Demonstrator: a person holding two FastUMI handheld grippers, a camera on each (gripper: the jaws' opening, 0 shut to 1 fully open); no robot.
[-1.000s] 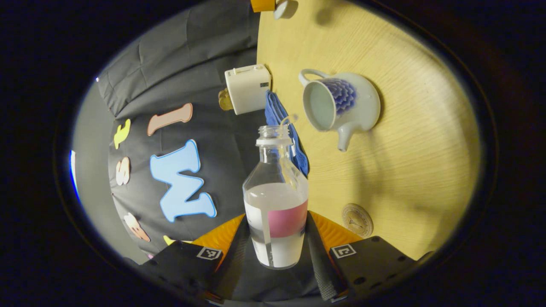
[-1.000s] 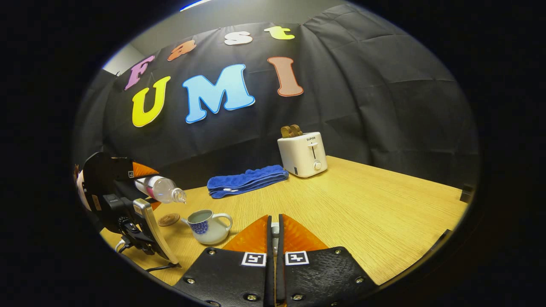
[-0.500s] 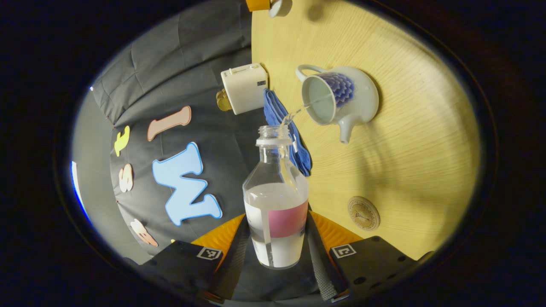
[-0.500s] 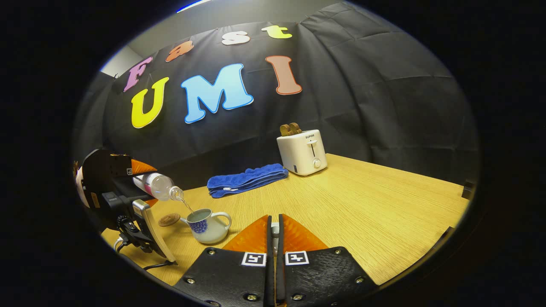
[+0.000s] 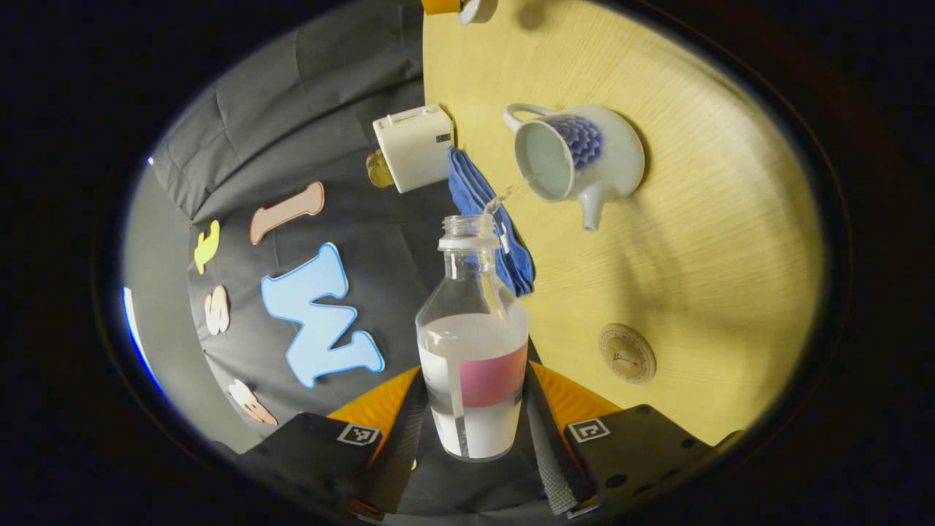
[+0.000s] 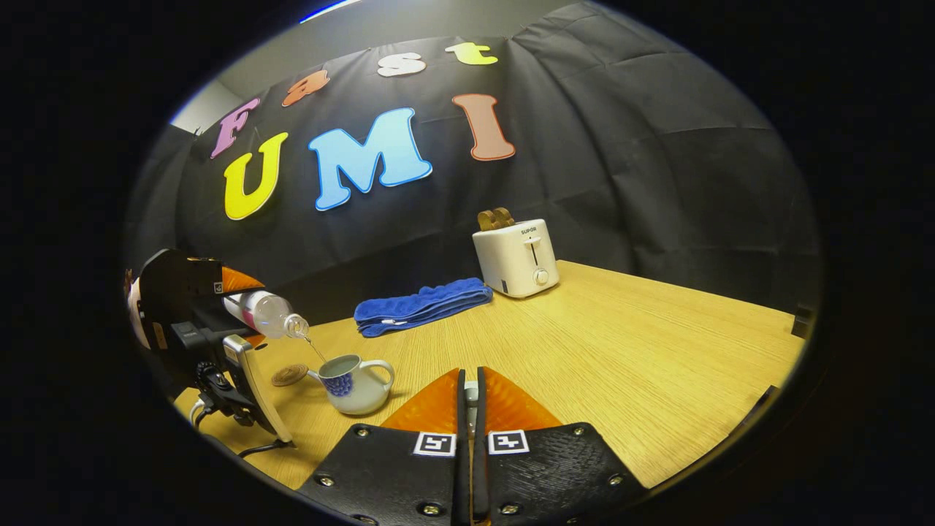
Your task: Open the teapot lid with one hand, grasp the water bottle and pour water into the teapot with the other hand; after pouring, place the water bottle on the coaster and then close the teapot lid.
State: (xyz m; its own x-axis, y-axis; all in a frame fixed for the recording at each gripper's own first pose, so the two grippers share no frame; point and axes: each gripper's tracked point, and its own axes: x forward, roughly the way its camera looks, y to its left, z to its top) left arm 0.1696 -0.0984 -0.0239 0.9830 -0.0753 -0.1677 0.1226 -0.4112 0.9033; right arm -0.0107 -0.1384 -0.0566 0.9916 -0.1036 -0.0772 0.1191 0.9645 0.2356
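The left gripper view is rolled sideways: bench at 3 o'clock, wall at 9, looking close along the tilted water bottle toward the teapot at 1. The right gripper view sits level and low, farther back. Both share teapot, towel, toaster

The left claw is tipped on its side, clamped across the lower body of the bottle, one finger pressing each flank, so the neck points forward and slightly down. In the right gripper view the left claw hangs in the air at the far left, above the surface. The right claw is level and raised, its two fingers closed together with a small pale piece pinched between the tips.
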